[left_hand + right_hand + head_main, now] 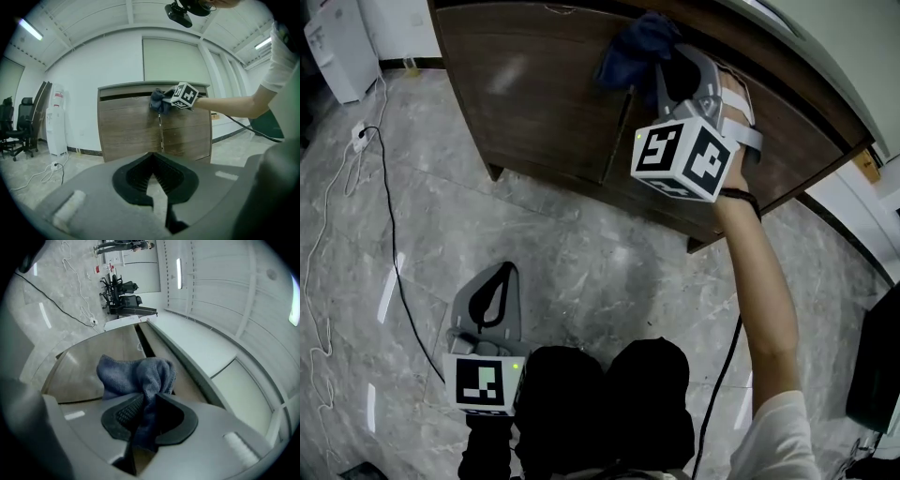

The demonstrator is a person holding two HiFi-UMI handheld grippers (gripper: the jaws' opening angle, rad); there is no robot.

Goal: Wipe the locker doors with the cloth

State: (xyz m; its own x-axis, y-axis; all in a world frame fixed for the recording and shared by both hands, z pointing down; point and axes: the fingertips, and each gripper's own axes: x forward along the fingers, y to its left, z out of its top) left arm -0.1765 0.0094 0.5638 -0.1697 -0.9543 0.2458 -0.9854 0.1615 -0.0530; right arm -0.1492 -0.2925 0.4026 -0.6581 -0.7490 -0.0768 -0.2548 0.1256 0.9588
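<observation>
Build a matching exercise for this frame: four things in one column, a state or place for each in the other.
Things:
1. cloth
2. left claw
3. right claw
4. water dispenser

States:
A. shut and empty, held low
B. white, standing by the wall
C. blue, bunched at the locker front's upper part
D. raised, clamped on fabric

Pairs: 1-C; 2-A; 3-D; 4-B

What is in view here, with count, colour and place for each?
locker: one, brown wood, two doors, straight ahead
cloth: one, blue, at the top of the doors by the seam
water dispenser: one, white, left of the locker
office chairs: two, black, far left
black cable: one, on the grey floor
white cable: one, floor, left edge
right gripper: grey, shut on the cloth
left gripper: grey, shut, empty, held low
</observation>
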